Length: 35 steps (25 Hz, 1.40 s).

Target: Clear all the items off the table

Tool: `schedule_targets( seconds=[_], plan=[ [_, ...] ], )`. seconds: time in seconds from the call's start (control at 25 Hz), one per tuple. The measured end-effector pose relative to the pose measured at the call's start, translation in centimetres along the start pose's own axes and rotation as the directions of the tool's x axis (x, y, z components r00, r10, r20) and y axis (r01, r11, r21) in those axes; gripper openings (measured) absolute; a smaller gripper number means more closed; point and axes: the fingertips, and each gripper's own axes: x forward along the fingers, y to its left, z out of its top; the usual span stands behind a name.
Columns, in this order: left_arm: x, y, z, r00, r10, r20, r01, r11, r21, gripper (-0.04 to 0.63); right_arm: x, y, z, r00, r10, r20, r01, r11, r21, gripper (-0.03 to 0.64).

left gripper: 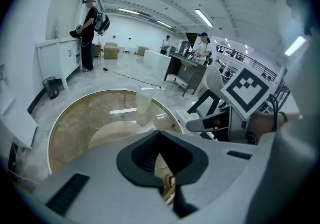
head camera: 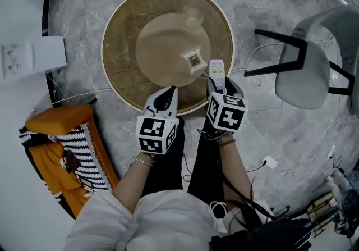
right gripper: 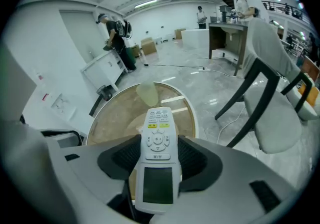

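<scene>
Right gripper (right gripper: 158,148) clamps a white remote (right gripper: 157,165) at the near edge of the round table (head camera: 118,70); left gripper (left gripper: 160,138) beside it, jaws together, empty; clear cup (head camera: 192,18) upright on the table's far side, seemingly empty.

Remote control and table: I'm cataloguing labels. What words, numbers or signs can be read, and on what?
Nothing reads clearly.
Remote control: button print too small.
Sticker on the table: code pattern, no legible text.
Cubes on the left gripper and right gripper: square markers, no words.
</scene>
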Motion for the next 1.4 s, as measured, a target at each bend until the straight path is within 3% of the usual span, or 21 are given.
schedule_targets(
  seconds=[0.32, 0.56, 0.72, 1.04, 1.4],
  plan=[
    [3.3, -9.2, 4.7, 0.994, -0.111, -0.008, 0.111, 0.985, 0.133, 0.008, -6.8, -9.0, 1.8, 0.993, -0.092, 0.077, 0.080, 0.986, 0.144, 0.247],
    [6.7, -18.3, 7.1, 0.976, -0.216, -0.033, 0.217, 0.948, 0.231, 0.008, -11.6, -17.8, 1.5, 0.975, -0.189, 0.115, 0.152, 0.951, 0.269, 0.247],
    [8.9, -23.9, 7.3, 0.958, -0.279, -0.072, 0.288, 0.916, 0.279, 0.008, -14.2, -23.5, 0.4, 0.957, -0.259, 0.127, 0.197, 0.908, 0.369, 0.247],
    [12.0, -31.8, 5.2, 0.936, -0.321, -0.142, 0.350, 0.884, 0.308, 0.008, -17.4, -32.8, -1.7, 0.937, -0.327, 0.124, 0.240, 0.859, 0.452, 0.247],
    [18.5, -34.3, 3.9, 0.936, -0.313, -0.159, 0.348, 0.891, 0.292, 0.008, -15.1, -41.0, -2.0, 0.929, -0.350, 0.123, 0.252, 0.839, 0.482, 0.247]
  ],
)
